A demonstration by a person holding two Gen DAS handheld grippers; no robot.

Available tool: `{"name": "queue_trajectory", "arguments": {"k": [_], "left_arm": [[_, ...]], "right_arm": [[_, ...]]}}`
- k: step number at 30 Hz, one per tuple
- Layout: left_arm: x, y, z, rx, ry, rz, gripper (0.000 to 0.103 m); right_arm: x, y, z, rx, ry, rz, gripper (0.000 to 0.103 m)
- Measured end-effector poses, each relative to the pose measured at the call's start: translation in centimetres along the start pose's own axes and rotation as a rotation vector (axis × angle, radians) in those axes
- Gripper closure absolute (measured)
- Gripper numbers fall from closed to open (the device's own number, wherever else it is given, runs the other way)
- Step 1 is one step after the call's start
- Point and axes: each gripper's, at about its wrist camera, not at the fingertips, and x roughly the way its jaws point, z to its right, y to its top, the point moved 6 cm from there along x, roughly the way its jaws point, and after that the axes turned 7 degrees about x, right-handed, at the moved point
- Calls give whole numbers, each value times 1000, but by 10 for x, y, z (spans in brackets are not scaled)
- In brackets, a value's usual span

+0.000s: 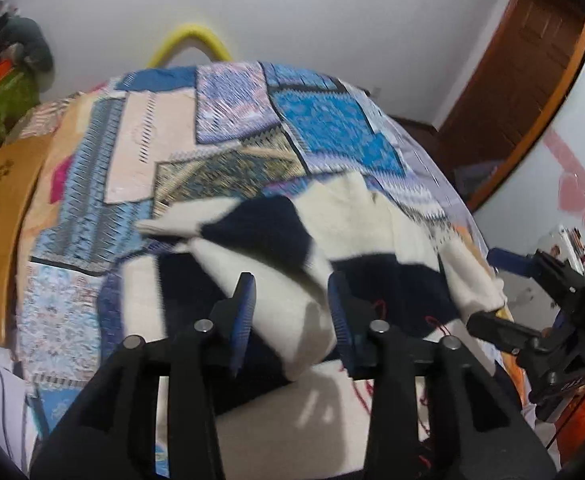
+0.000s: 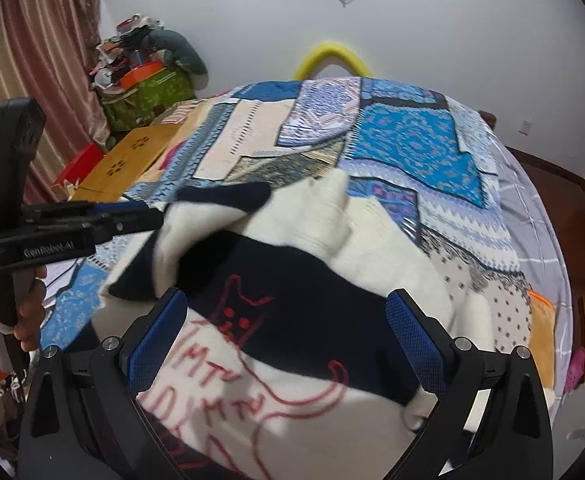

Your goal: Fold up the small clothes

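A navy and white striped sweater [image 1: 276, 232] with a red cat stitched on it [image 2: 244, 316] lies bunched on the patchwork quilt [image 2: 412, 140] of a bed. My left gripper [image 1: 292, 316] hangs over its near part, jaws partly apart, with a white fold lying in the gap; the pads do not clamp it. In the right wrist view my left gripper [image 2: 148, 214] reaches in from the left to the sweater's edge. My right gripper [image 2: 286, 336] stands wide open above the cat design. In the left wrist view my right gripper [image 1: 482, 290] sits at a white cuff on the right.
A wooden folding table [image 2: 132, 156] lies at the bed's left edge, and a green bag [image 2: 148, 96] heaped with clutter stands behind it. A yellow foam tube [image 2: 332, 56] leans on the far wall. A hand with an orange sleeve [image 2: 28, 312] holds the left gripper. A brown door [image 1: 520, 80] is on the right.
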Motion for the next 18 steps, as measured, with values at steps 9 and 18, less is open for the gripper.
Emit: {"name": "queue_trajectory", "arguments": {"k": [9,18], "left_arm": [[-16,-17,-58,-15,134,-19,56],[18,-61,-107,-77,167,-120,56]], "right_arm": [[25,14,-43,-58,41,-37,4],[67,30,-70,-59,52,-87,20]]}}
